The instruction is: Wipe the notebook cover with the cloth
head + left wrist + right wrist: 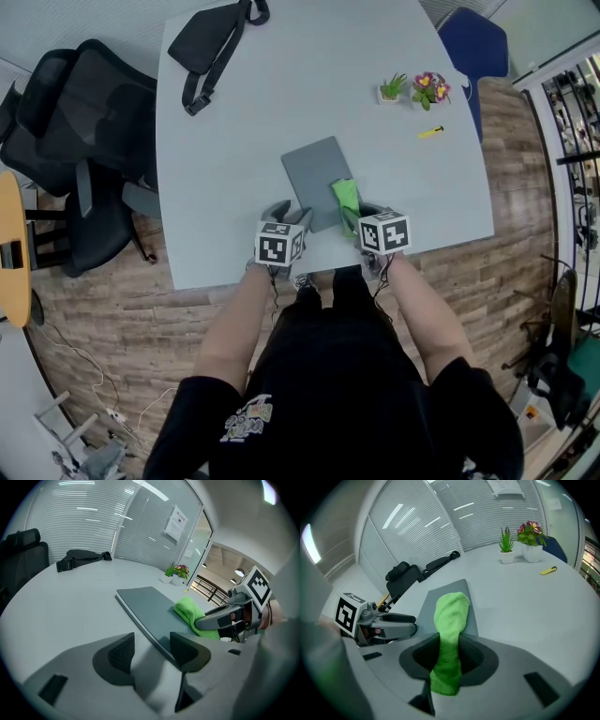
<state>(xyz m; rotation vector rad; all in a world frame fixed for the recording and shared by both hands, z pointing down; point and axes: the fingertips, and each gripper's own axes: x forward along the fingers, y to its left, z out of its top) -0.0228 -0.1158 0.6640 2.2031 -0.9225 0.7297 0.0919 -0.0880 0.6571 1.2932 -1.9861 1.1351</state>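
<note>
Shows notebook (314,173) mid-table (234,187), cloth (345,199) on its near right part, bag (208,37) behind left, two potted plants (412,89) behind right, pen-like item (431,132) before them.

Light is bright and even, with soft shadow under my left gripper (152,649). Picture edges bend and darken.

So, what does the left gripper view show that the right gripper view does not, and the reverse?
Only the left gripper view shows the gap of the left tongs: open, with the near corner of the grey notebook beside one jaw. Only the right gripper view shows the right tongs shut on the green cloth. Both show the notebook, the cloth lying on it, the black bag and two potted plants.
</note>
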